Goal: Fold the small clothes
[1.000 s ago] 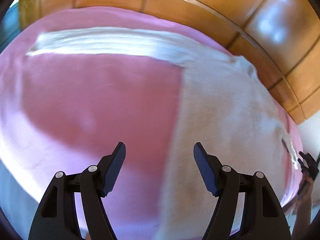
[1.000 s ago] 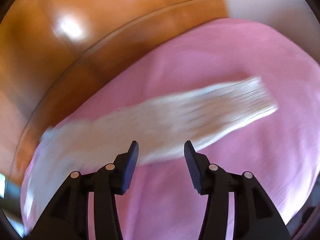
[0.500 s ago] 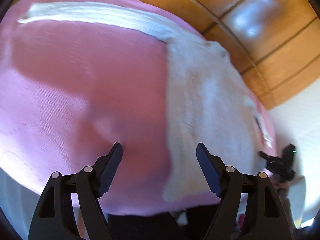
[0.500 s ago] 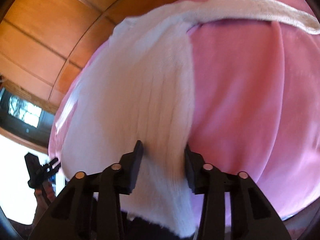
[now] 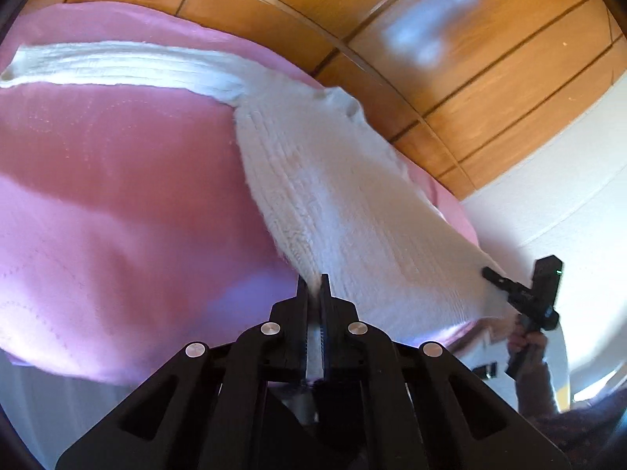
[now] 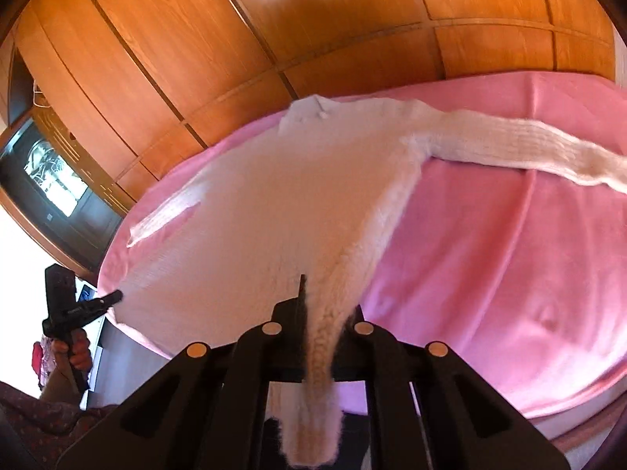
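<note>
— How many tongs are at work, and what are they doing?

— Two. The left gripper (image 5: 314, 288) has just closed, its jaws pinched tight on a bottom corner of the one white knitted sweater (image 5: 333, 196). The right gripper (image 6: 313, 305) has also just closed, clamped on the other bottom corner, with a tuft of hem hanging down past its jaws.

— Each seen from the other?

— Yes: each appears at the edge of the other's view, held in a hand (image 6: 76, 348), biting the hem.

— Where does the sweater lie?

— On one pink bedspread (image 6: 509, 254), neck toward the far side. Its hem is lifted off the near edge of the bed.

— Sleeves?

— Two. One sleeve (image 6: 529, 145) stretches straight out sideways across the pink cloth; the other (image 6: 168, 215) lies folded in over the body.

— Beyond the bed?

— Wooden wardrobe panels (image 6: 274, 39), and one dark screen (image 6: 55, 180) off to the side.
</note>
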The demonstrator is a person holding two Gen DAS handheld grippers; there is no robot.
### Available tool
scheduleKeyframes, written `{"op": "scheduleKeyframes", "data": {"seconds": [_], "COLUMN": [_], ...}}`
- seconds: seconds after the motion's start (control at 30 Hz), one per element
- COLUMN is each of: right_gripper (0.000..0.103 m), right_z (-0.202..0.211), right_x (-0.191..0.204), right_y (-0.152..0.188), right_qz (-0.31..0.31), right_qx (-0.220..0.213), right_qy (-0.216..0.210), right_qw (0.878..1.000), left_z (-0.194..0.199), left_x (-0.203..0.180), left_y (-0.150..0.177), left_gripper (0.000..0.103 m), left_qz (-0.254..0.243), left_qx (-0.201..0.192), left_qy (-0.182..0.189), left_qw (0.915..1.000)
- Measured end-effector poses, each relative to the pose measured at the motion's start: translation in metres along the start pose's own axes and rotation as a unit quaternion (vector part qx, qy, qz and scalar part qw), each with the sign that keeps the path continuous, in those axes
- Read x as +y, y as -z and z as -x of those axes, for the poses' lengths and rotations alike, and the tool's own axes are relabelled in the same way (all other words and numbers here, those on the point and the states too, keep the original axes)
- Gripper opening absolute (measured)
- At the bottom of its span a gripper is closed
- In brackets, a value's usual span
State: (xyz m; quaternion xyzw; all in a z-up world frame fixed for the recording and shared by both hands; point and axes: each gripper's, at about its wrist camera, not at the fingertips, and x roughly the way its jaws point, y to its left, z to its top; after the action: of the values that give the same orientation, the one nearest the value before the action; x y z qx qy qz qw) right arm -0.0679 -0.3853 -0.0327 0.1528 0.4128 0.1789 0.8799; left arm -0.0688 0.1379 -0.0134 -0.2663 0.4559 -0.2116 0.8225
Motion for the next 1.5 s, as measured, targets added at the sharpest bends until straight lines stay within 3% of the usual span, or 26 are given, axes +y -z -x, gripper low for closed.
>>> {"op": "scheduleKeyframes", "data": {"seconds": [0.07,0.23,0.27,0.33,0.37,0.4,0.43,0.5,0.53,0.67,0.9,1.0,1.07,1.13,1.23,1.33,1.4,1.5], "right_gripper": [0.005,0.006,0.006,0.013,0.024,0.039,0.041,0.041,0.041,0.041,0.039,0.034,0.026,0.007,0.006,0.005,0.005,0.005], "right_z": [-0.016,-0.064,-0.066,-0.067,-0.062,-0.055,-0.046,-0.037,-0.034,-0.014,0.002,-0.004,-0.012,-0.015,-0.015,0.006,0.010,0.001], "right_x": [-0.004,-0.038,-0.038,-0.042,-0.047,-0.055,-0.067,-0.096,-0.110,-0.196,-0.320,-0.350,-0.358,-0.367,-0.359,-0.351,-0.334,-0.279], "right_y": [0.013,0.052,0.054,0.052,0.048,0.041,0.036,0.020,0.014,-0.010,-0.036,-0.050,-0.061,-0.075,-0.102,-0.119,-0.137,-0.175], "right_qz": [-0.013,-0.063,-0.064,-0.066,-0.070,-0.080,-0.093,-0.134,-0.155,-0.289,-0.458,-0.485,-0.491,-0.486,-0.448,-0.426,-0.397,-0.316], "right_qx": [0.022,0.090,0.094,0.093,0.083,0.064,0.045,0.013,-0.002,-0.088,-0.200,-0.214,-0.216,-0.206,-0.191,-0.212,-0.219,-0.218], "right_qy": [0.013,0.031,0.032,0.024,0.026,0.030,0.038,0.050,0.057,0.077,0.085,0.095,0.107,0.131,0.195,0.220,0.207,0.163], "right_qw": [1.000,0.993,0.993,0.993,0.994,0.994,0.994,0.990,0.986,0.950,0.862,0.842,0.837,0.839,0.851,0.852,0.867,0.909], "left_z": [-0.004,-0.043,-0.046,-0.041,-0.036,-0.028,-0.023,-0.017,-0.019,-0.050,-0.118,-0.139,-0.153,-0.161,-0.169,-0.171,-0.171,-0.172], "left_x": [0.002,0.032,0.035,0.038,0.039,0.038,0.038,0.036,0.033,0.016,-0.010,-0.019,-0.025,-0.030,-0.032,-0.031,-0.030,-0.032], "left_y": [0.009,0.021,0.019,0.010,0.005,-0.004,-0.011,-0.024,-0.035,-0.059,-0.071,-0.071,-0.071,-0.071,-0.072,-0.076,-0.082,-0.090], "left_gripper": [0.004,0.005,0.005,0.005,0.005,0.014,0.022,0.054,0.057,0.057,0.057,0.057,0.057,0.057,0.057,0.057,0.057,0.057], "left_qz": [0.004,0.025,0.025,0.034,0.039,0.041,0.042,0.050,0.048,0.040,0.017,0.006,-0.006,-0.018,-0.029,-0.026,-0.022,-0.021], "left_qx": [0.025,0.084,0.080,0.064,0.053,0.028,0.009,-0.033,-0.057,-0.065,-0.012,0.006,0.016,0.023,0.028,0.026,0.021,0.014], "left_qy": [-0.007,-0.103,-0.128,-0.133,-0.133,-0.138,-0.144,-0.152,-0.147,-0.141,-0.140,-0.138,-0.143,-0.149,-0.155,-0.149,-0.139,-0.121], "left_qw": [0.9996,0.9908,0.9882,0.9885,0.9890,0.9891,0.9886,0.9866,0.9863,0.9870,0.9899,0.9905,0.9896,0.9883,0.9870,0.9881,0.9898,0.9923]}}
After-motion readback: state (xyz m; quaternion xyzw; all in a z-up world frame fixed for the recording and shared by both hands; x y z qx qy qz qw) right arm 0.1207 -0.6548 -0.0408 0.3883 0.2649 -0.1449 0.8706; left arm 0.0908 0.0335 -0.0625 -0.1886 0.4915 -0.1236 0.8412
